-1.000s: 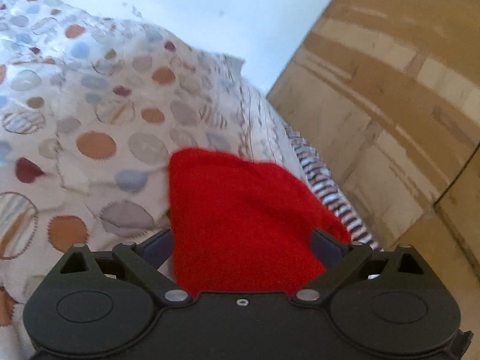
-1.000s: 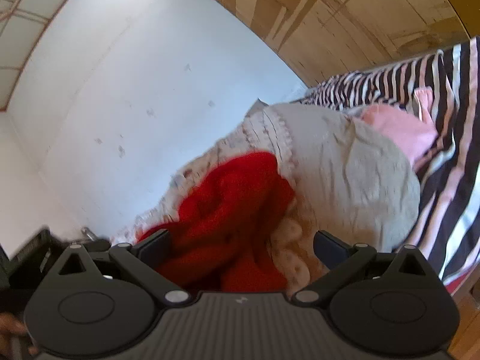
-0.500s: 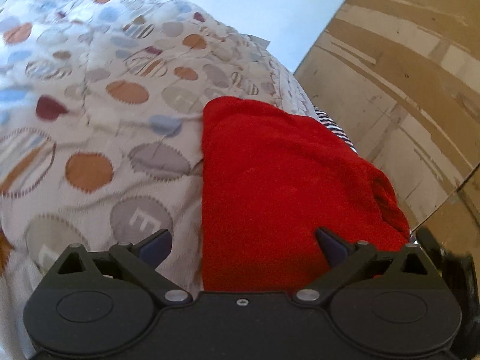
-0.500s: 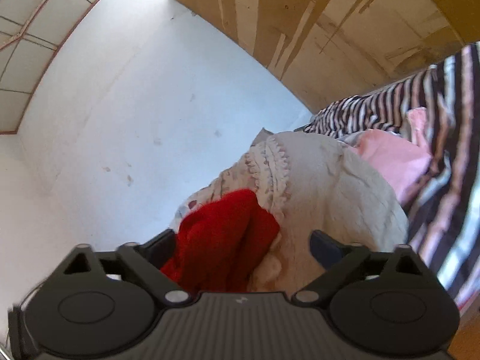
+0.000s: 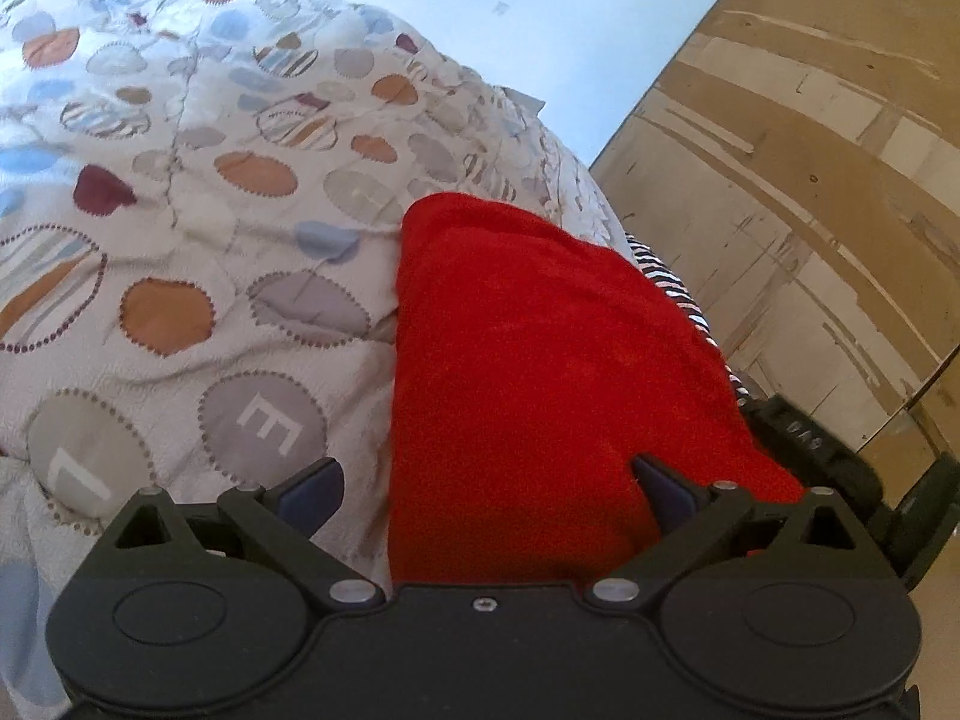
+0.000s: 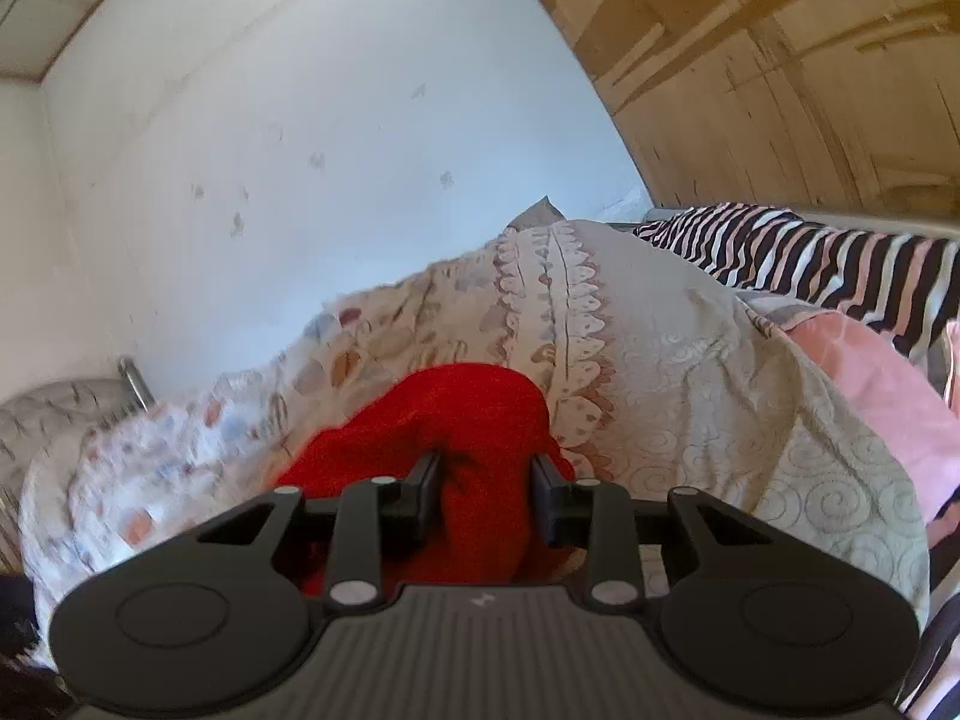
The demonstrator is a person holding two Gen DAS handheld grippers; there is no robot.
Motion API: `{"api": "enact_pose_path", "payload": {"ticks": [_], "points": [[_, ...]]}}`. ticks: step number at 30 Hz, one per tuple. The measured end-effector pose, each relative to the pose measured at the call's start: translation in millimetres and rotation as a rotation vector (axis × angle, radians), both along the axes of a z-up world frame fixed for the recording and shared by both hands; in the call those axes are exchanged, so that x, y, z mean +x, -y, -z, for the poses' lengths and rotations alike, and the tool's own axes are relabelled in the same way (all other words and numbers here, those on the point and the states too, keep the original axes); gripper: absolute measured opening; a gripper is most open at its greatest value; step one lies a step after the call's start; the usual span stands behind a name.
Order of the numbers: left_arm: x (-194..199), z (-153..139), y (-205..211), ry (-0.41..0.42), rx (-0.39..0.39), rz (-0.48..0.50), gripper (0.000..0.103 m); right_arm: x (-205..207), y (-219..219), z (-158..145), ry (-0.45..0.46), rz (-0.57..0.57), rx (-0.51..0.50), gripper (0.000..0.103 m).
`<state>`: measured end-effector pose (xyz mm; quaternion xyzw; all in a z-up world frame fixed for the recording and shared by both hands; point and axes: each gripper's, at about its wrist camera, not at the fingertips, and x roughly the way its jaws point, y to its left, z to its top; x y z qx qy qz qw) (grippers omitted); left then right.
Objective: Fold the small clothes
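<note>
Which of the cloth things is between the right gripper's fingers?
The red garment. The right gripper is closing around a bunch of it, while the pink cloth and the striped blanket lie off to the side, untouched.

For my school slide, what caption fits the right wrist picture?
Right gripper closing its jaws around a bunched red cloth on a patterned quilt.

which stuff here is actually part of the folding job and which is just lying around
Part of the job:
- red garment, lying on the bed
- right gripper, jaws closing with a fold of the red cloth between them
- left gripper, jaws wide, not gripping

Just lying about:
- dotted quilt under the garment
- pink cloth
- striped sheet
</note>
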<state>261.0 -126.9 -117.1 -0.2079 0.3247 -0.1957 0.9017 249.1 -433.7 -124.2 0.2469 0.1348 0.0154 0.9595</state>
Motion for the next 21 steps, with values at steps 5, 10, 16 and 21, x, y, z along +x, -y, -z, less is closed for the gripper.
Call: {"api": "enact_pose_path", "payload": {"ticks": [5, 10, 16, 21], "points": [[-4, -4, 3, 0.025, 0.036, -0.011, 0.102, -8, 12, -6, -0.02, -0.035, 0.048, 0.053], [-3, -12, 5, 0.046, 0.087, 0.004, 0.103, -17, 27, -22, 0.018, -0.096, 0.068, 0.096], [0, -20, 9, 0.073, 0.147, 0.033, 0.103, 1, 26, -34, -0.005, -0.133, 0.022, 0.103], [3, -22, 7, 0.071, 0.151, 0.054, 0.103, 27, 26, -38, -0.019, -0.14, -0.013, 0.103]]}}
